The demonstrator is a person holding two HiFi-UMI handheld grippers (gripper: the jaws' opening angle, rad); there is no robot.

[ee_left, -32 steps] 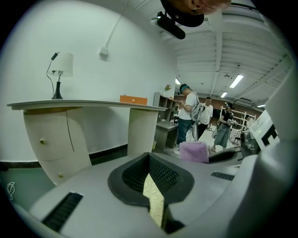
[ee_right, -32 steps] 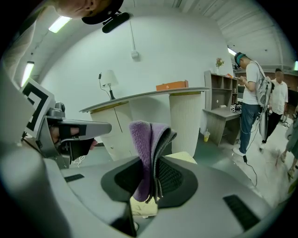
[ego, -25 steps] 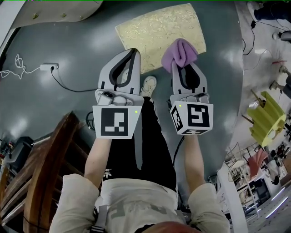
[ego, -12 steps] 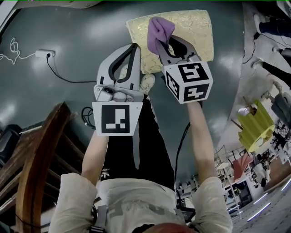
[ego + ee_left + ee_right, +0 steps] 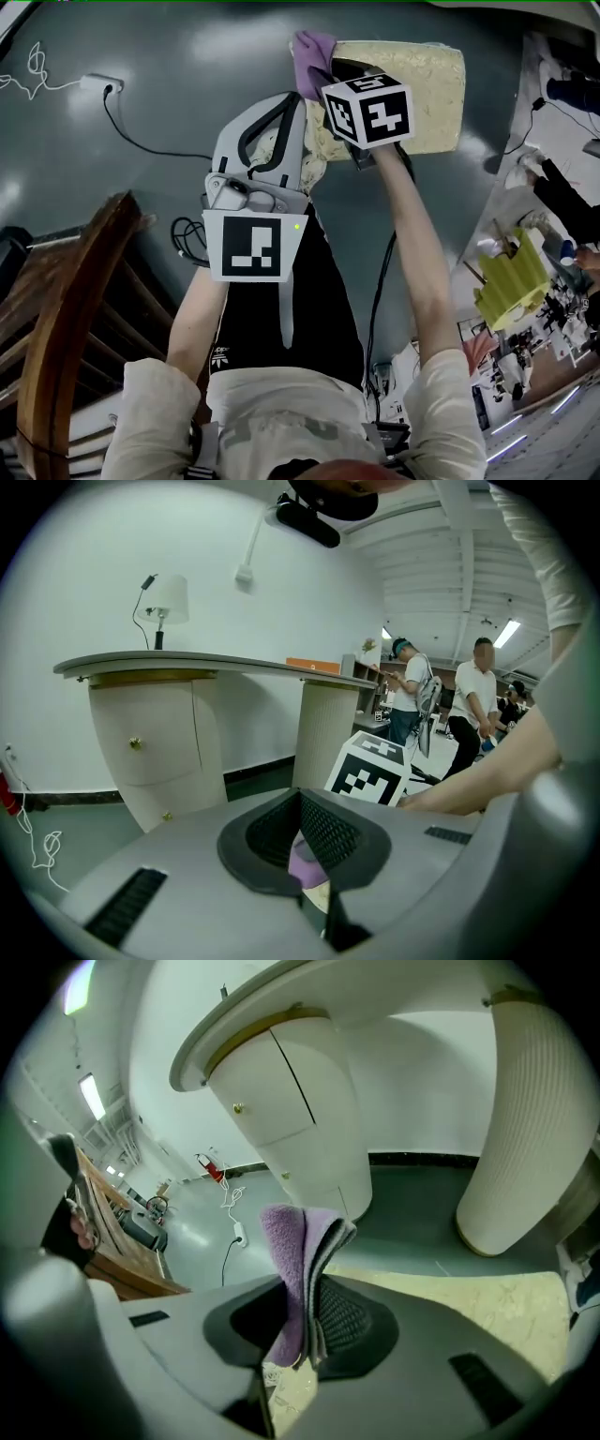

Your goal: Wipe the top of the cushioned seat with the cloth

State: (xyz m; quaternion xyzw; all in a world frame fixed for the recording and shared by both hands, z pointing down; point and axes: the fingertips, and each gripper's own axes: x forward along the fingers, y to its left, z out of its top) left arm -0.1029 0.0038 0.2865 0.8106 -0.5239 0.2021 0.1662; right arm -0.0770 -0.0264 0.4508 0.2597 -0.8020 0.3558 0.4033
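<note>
A cream and gold patterned cushioned seat (image 5: pixel 427 89) lies on the dark floor at the top of the head view. My right gripper (image 5: pixel 321 80) reaches over its left end, shut on a folded purple cloth (image 5: pixel 313 52) that sits at the cushion's left edge. In the right gripper view the cloth (image 5: pixel 292 1251) stands up between the jaws of the right gripper (image 5: pixel 307 1330), with the cushion (image 5: pixel 469 1302) below. My left gripper (image 5: pixel 292 105) hangs beside it, just short of the cushion, shut and empty. The left gripper (image 5: pixel 302 803) view shows the cloth (image 5: pixel 305 862) through its jaw opening.
A wooden chair (image 5: pixel 66 309) stands at the left. A power strip (image 5: pixel 98 84) with its cord lies on the floor at the upper left. A curved cream counter (image 5: pixel 169 724) and a ribbed pillar (image 5: pixel 534 1147) rise beyond the cushion. A yellow rack (image 5: pixel 511 281) and several people (image 5: pixel 478 696) are at the right.
My right gripper has carried the purple cloth forward and to the left, from the cushion's near edge to its left end. The left gripper has barely moved.
</note>
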